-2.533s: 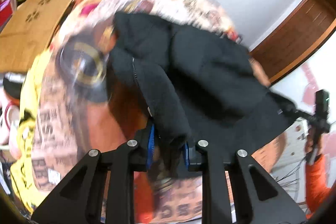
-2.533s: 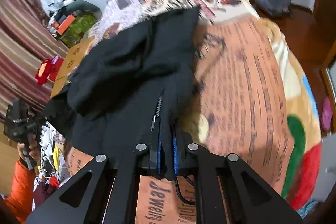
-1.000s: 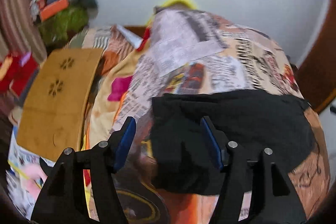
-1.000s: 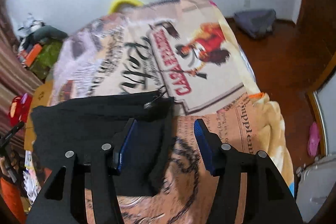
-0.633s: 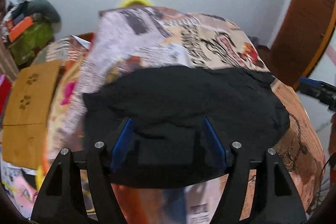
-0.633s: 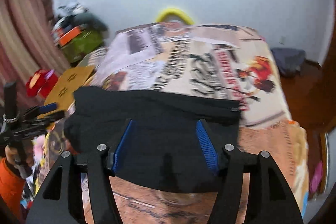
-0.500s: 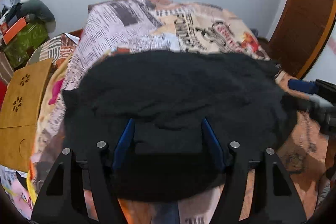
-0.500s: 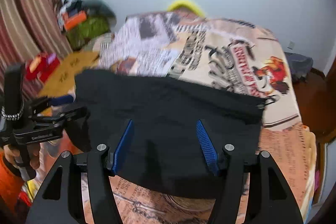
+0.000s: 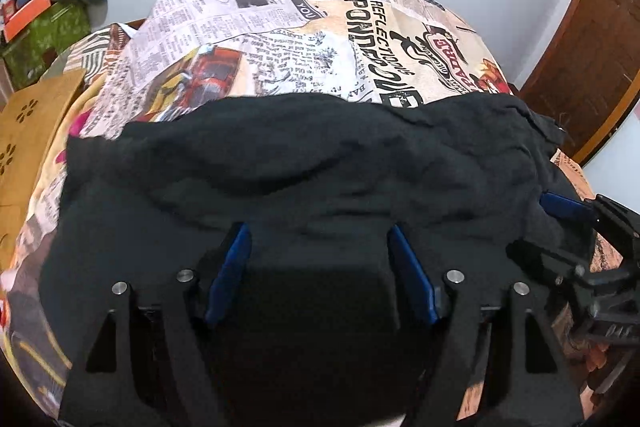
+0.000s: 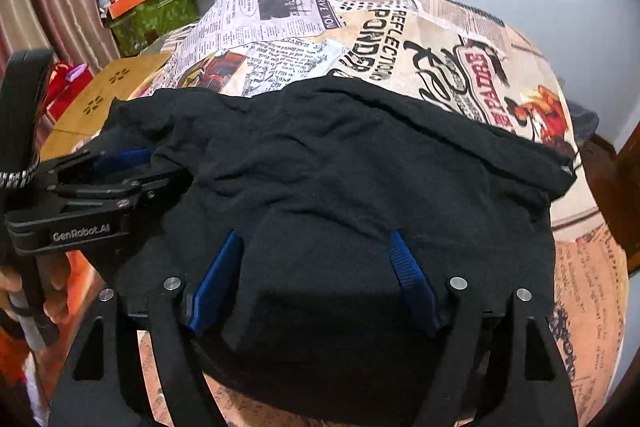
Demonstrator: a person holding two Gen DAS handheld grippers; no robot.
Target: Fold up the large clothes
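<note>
A large black garment (image 9: 304, 163) lies folded in a wide band across the bed; it also shows in the right wrist view (image 10: 360, 167). My left gripper (image 9: 318, 235) is open, its blue-padded fingers spread just over the garment's near left part, holding nothing. My right gripper (image 10: 316, 247) is open too, over the near right part. Each gripper shows in the other's view: the right one (image 9: 576, 223) at the garment's right end, the left one (image 10: 116, 167) at its left end.
The bed is covered by a newspaper-print bedspread (image 9: 280, 39). A wooden board (image 9: 24, 131) lies left of the bed, with a green box (image 10: 148, 15) and piled items behind it. A brown wooden door (image 9: 592, 39) stands at the right.
Both grippers let go of the black garment, which now lies folded on the bed. They have opened and come down close over its near edge, drawing nearer to each other.
</note>
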